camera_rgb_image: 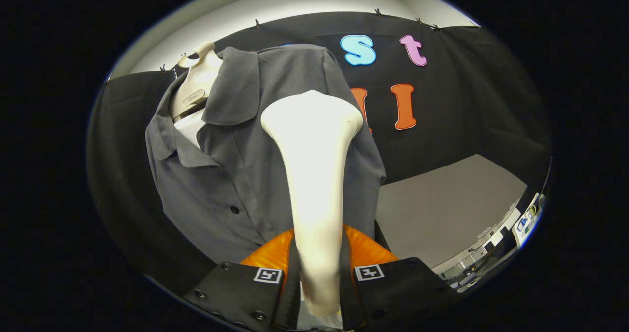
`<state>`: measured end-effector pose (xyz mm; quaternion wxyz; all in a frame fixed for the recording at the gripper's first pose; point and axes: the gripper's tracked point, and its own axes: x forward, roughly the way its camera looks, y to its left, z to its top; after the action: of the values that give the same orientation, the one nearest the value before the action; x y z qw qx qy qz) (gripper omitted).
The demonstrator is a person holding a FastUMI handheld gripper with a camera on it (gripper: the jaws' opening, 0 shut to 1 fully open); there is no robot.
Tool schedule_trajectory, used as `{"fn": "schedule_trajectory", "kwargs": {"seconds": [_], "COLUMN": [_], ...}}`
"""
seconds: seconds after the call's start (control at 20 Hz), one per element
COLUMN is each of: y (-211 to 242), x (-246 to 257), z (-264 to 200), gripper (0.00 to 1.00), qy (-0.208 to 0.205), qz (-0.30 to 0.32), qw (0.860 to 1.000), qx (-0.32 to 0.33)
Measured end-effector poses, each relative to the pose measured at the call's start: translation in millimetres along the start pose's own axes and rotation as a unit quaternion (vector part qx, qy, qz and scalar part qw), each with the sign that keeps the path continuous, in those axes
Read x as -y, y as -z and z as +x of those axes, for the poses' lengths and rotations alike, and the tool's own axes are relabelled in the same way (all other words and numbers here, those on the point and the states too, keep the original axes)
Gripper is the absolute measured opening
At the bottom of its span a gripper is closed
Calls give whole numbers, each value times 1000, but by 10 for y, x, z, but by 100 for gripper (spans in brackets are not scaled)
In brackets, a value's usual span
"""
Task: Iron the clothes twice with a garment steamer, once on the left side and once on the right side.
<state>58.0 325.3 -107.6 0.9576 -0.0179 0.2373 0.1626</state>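
A cream garment steamer [314,175] stands upright between my fingers, its handle clamped by both and its wide head raised against the shirt. My gripper [318,278] is shut on the steamer's handle. A grey short-sleeved shirt [231,175] with dark buttons hangs on a cream hanger [196,84] just beyond the fingers. The steamer head covers the shirt's front panel to the right of the button line, near chest height. The shirt's lower hem is hidden behind the fingers.
A grey table top [442,209] stretches beyond the shirt on the right. Some equipment and screens [511,229] stand past the table's far end. The black cloth wall hangs close behind the shirt.
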Motion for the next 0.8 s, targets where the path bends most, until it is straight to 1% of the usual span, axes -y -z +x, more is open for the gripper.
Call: {"fn": "schedule_trajectory", "kwargs": {"seconds": [0.25, 0.8], "y": [303, 1143], "x": [70, 231], "z": [64, 158], "gripper": [40, 40], "qy": [0, 10], "qz": [2, 10], "qw": [1000, 995], "qx": [-28, -101]}}
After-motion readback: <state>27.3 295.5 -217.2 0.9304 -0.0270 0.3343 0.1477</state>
